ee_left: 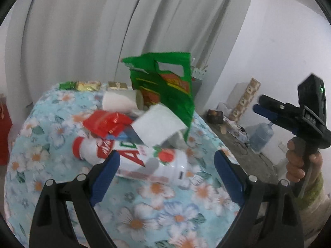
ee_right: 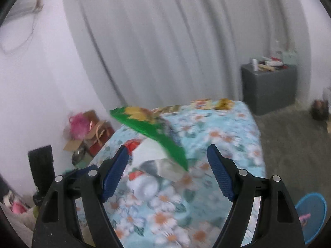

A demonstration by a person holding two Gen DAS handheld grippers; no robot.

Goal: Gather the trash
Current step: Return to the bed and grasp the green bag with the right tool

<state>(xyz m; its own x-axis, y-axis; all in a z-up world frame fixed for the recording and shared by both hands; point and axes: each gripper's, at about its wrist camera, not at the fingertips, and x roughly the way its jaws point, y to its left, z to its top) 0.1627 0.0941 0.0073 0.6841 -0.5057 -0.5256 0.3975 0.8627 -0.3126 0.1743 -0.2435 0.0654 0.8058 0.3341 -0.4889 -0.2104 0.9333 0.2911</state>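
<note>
A white strawberry-print bottle with a red cap (ee_left: 142, 159) lies on the floral tablecloth (ee_left: 161, 210), just ahead of my open, empty left gripper (ee_left: 167, 171). Behind it are a red wrapper (ee_left: 107, 123), two white paper cups (ee_left: 157, 126) on their sides, and a green plastic bag (ee_left: 165, 84) standing up. My right gripper (ee_right: 167, 171) is open and empty above the same pile; the bottle (ee_right: 144, 184) and green bag (ee_right: 157, 134) show blurred between its fingers. The right gripper also shows in the left wrist view (ee_left: 266, 109), off to the right.
Small snack packets (ee_left: 86, 85) lie along the table's far edge. A grey cabinet (ee_right: 269, 86) stands by the curtain. A water jug (ee_left: 260, 136) and clutter sit on the floor right of the table. A blue basket (ee_right: 312, 215) is at the lower right.
</note>
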